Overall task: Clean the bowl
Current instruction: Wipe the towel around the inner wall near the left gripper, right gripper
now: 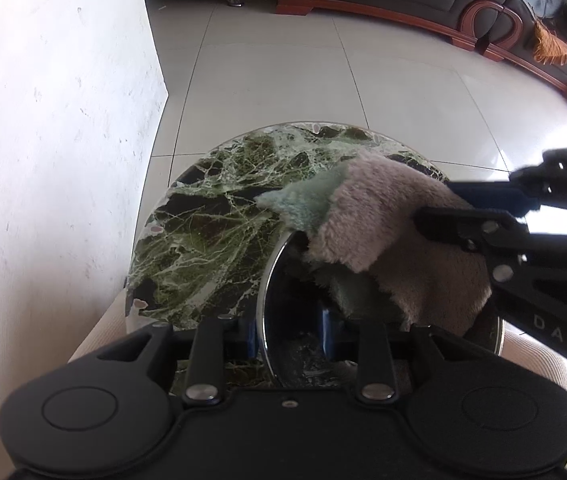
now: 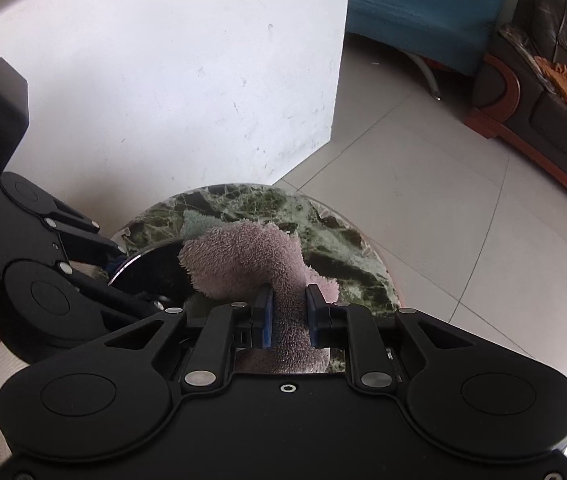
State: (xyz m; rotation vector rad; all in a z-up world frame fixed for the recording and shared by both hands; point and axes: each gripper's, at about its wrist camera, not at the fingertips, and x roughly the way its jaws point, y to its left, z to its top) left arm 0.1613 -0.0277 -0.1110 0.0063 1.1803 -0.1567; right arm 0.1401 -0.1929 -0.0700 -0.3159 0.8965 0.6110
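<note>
Between the right tongs [image 2: 289, 312], clenched on the cloth [image 2: 243, 264], wiping is underway; left tongs [image 1: 289, 334] pinch the bowl [image 1: 271, 280] rim; next, sweep inside.

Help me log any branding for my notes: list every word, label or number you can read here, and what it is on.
"DAS" on the black arm of the right gripper, at the right edge of the left wrist view; any further letters run out of the picture.
Nothing else readable: none on the cloth, bowl or table.
</note>
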